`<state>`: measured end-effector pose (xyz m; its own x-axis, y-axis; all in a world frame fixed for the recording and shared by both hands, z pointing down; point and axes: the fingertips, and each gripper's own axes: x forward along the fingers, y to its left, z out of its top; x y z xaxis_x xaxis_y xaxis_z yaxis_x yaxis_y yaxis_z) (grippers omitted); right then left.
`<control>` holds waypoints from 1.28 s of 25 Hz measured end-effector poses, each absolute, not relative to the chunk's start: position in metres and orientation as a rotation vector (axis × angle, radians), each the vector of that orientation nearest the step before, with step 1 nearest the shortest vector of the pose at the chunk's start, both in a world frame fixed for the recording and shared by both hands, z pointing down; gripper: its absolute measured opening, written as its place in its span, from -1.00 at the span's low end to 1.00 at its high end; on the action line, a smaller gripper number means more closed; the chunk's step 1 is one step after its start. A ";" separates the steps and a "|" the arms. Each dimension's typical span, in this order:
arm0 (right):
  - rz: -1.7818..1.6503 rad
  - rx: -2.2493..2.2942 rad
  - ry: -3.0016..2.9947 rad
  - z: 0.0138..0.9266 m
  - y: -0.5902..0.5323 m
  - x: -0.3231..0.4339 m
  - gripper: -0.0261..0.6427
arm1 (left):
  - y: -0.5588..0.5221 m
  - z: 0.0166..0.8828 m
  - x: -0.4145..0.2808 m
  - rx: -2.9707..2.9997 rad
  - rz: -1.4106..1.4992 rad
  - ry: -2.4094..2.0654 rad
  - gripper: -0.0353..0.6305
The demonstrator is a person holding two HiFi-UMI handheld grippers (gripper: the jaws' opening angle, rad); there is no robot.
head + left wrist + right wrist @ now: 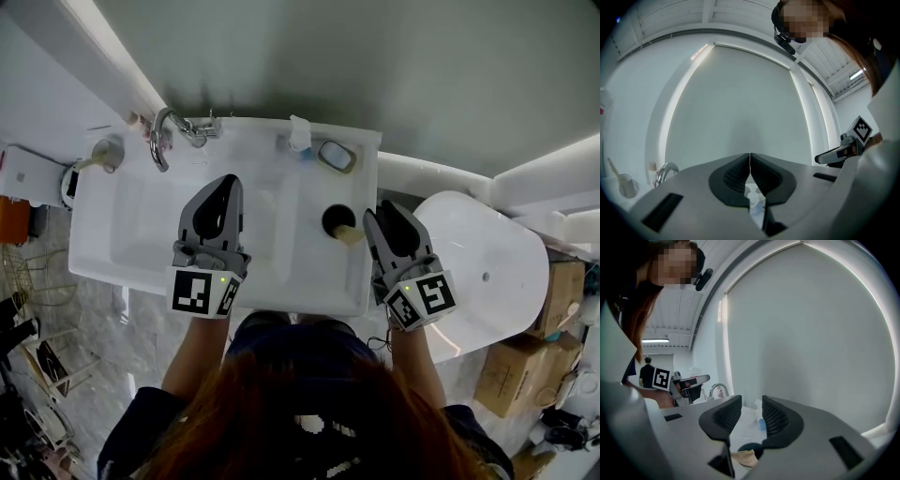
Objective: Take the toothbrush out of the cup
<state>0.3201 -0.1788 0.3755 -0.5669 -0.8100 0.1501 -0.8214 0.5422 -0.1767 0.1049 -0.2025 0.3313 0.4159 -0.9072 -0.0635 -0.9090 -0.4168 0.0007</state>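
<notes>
A pale cup (pixel 111 150) with a toothbrush (pixel 86 165) leaning out of it stands on the ledge left of the faucet (pixel 164 131). The left gripper view shows the cup (pixel 627 186) low at the left edge, its toothbrush (pixel 613 168) slanting up. My left gripper (pixel 230 180) hovers over the white sink (pixel 122 253), shut and empty, well to the right of the cup; its jaws meet in its own view (pixel 750 164). My right gripper (pixel 382 212) is open with nothing between its jaws (pixel 751 413), at the sink's right edge.
A dark round thing (pixel 336 218) with a beige piece (pixel 350 234) beside it lies on the sink's right side, just ahead of the right gripper. A white pump bottle (pixel 299 134) and a small dish (pixel 336 155) stand at the back. A white rounded lid (pixel 478 272) and cardboard boxes (pixel 534 375) are at right.
</notes>
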 end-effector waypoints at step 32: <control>0.308 1.273 -2.651 0.457 -0.147 0.286 0.10 | -0.208 0.354 0.106 -2.684 0.001 1.615 -0.83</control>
<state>0.2857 -0.1474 0.4574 -0.6156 -0.7462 0.2534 -0.7844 0.6110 -0.1065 0.1058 -0.2076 0.3539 0.4683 -0.8836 -0.0052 -0.8836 -0.4682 -0.0073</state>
